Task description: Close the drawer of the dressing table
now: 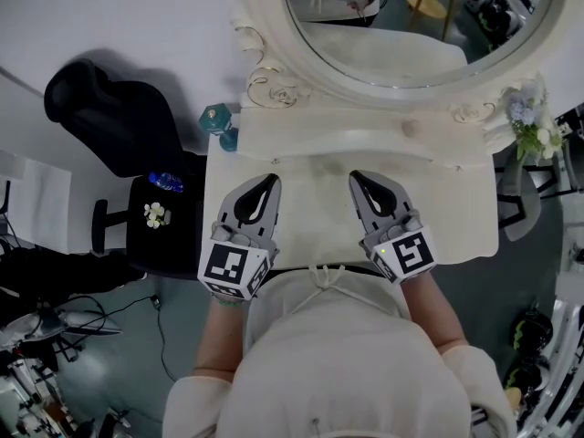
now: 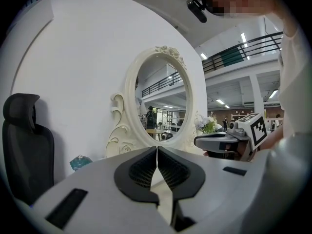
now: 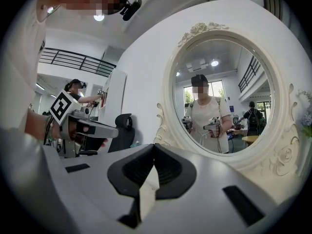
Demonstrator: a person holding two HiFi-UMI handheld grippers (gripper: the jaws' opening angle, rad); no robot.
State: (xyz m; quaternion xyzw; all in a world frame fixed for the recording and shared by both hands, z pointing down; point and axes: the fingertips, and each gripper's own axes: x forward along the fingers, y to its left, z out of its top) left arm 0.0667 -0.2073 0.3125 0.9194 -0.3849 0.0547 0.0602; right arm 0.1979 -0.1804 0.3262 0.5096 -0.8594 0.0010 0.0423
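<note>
Head view: the dressing table (image 1: 456, 235) stands right against the person's front. Its drawer cannot be made out from above. Only a thin dark strip (image 1: 290, 267) shows under the near edge of the cream worktop (image 1: 315, 185), and the person's pale top (image 1: 338, 354) covers the rest there.

The left tongs (image 1: 273, 179) and the right tongs (image 1: 354, 176) lie side by side over the near half of the worktop, apart from each other, both pointing toward the oval mirror (image 1: 411, 26). Whether they touch the surface cannot be told. Each carries its marker cube at the wrist end.

In the left gripper view the dark pads meet along one line with nothing between them, so those tongs are closed and empty. The right gripper view shows the same, pads pressed together at the tip and holding nothing.

A small teal jar (image 1: 216, 121) sits at the worktop's far left corner beside the mirror's scrolled frame. A sprig of pale flowers (image 1: 529, 121) stands at the far right. A black chair (image 1: 109, 126) is off to the left against the wall
</note>
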